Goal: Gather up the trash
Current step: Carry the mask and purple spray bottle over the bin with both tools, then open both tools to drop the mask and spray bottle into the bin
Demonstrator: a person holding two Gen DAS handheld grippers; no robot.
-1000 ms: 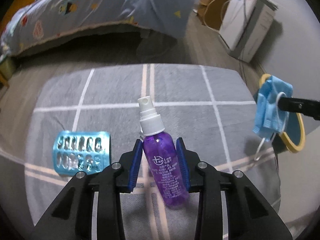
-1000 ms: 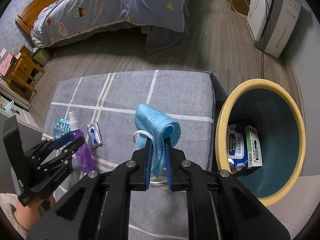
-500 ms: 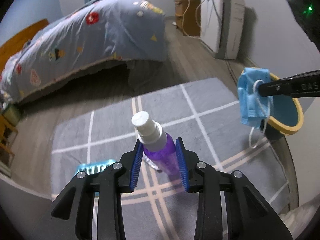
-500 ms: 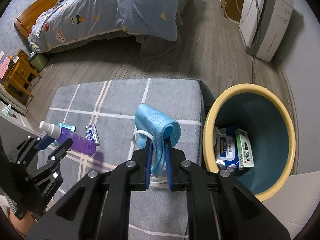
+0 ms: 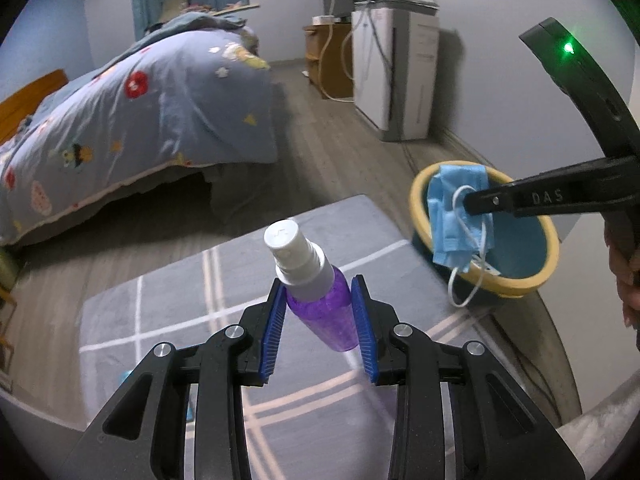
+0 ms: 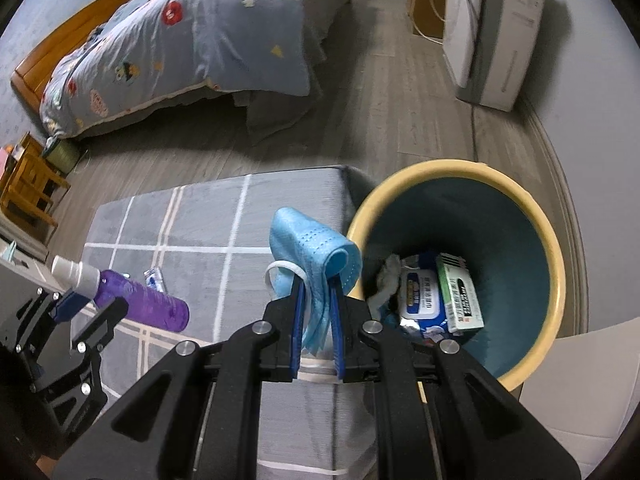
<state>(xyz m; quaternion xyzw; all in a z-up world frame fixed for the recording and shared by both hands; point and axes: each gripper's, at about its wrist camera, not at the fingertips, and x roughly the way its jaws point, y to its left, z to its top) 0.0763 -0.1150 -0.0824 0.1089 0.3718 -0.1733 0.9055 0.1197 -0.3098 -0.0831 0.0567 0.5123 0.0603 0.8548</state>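
Left gripper [image 5: 319,326]: clenched on the spray bottle [image 5: 320,300], which is held clear of the rug [image 5: 168,312], cap toward 12 o'clock.
Right gripper [image 6: 318,320]: clamped on the folded face mask [image 6: 316,256]; an ear loop hangs free.
Bin [image 6: 532,216]: yellow rim, teal inside, at 2 o'clock from the right gripper, just beside the rug's edge.
Mask position: near the bin's rim at its 9 o'clock side in the right wrist view; not yet released.
Done: a wipes pack [image 6: 420,296], a small box [image 6: 460,296] and some crumpled scraps already lie in the bin.
Left: mask and bottle both to be dropped; a small packet [image 6: 154,278] lies on the rug.
Judgement: roughly midway.
Right view only: bin contents, the packet, the bottle seen side-on.
Left view only: mask hanging in front of the bin's mouth [image 5: 520,248]; whether it is truly over the opening cannot be told.
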